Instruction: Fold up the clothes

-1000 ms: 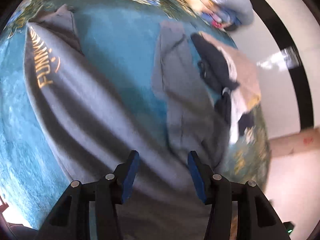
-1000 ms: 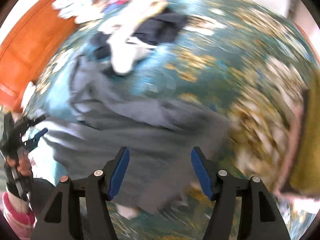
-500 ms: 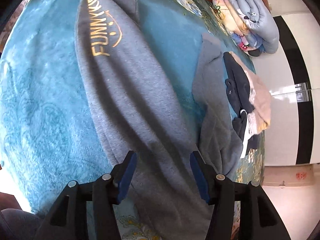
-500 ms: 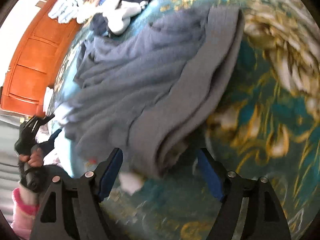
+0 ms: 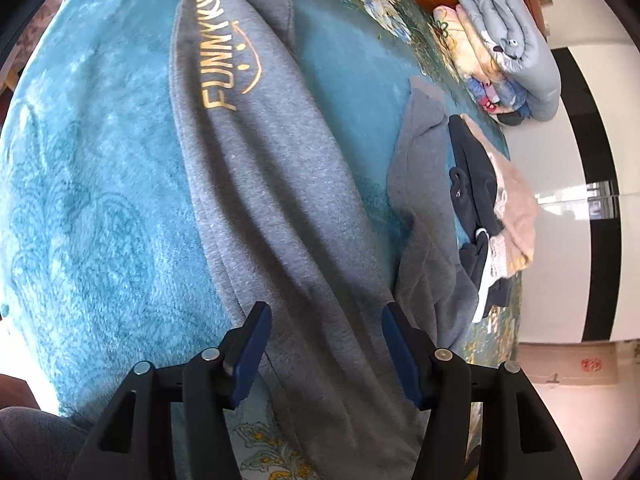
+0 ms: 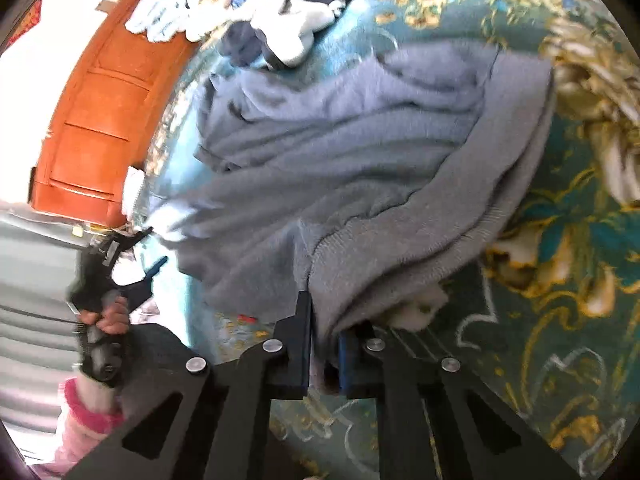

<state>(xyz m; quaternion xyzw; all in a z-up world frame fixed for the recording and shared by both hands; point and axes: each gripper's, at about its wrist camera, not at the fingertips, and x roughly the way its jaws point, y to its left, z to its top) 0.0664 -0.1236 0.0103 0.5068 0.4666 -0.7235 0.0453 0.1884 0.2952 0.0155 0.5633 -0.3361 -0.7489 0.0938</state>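
**Right tongs pinch the hem of the grey sweatshirt, left tongs wide above it**

The grey sweatshirt (image 5: 280, 184) lies stretched out on a bed covered with a teal blanket (image 5: 92, 184) that has gold flowers along its border. On the cloth one can read the yellow word "FUNNYKID" with a small smile mark. One sleeve (image 5: 428, 216) lies folded beside the body of the garment, toward the pile of dark and beige clothes (image 5: 492, 208).

The left tongs (image 5: 324, 344) stand wide apart over the lower part of the sweatshirt. The blue pads (image 5: 252, 352) have the cloth under the gap between them, and no pad presses on it.

The right tongs (image 6: 324, 356) have just been closing, and now they are narrow, with the ribbed hem of the sweatshirt (image 6: 400, 256) clamped between the pads. The cloth bunches in folds in front of them.

In the right wrist view, a hand (image 6: 112, 312) with a pink cuff holds the handle of the left tool at the left edge. Behind the bed is an orange wooden headboard (image 6: 100, 120), and folded quilts (image 5: 508, 40) are stacked near it.
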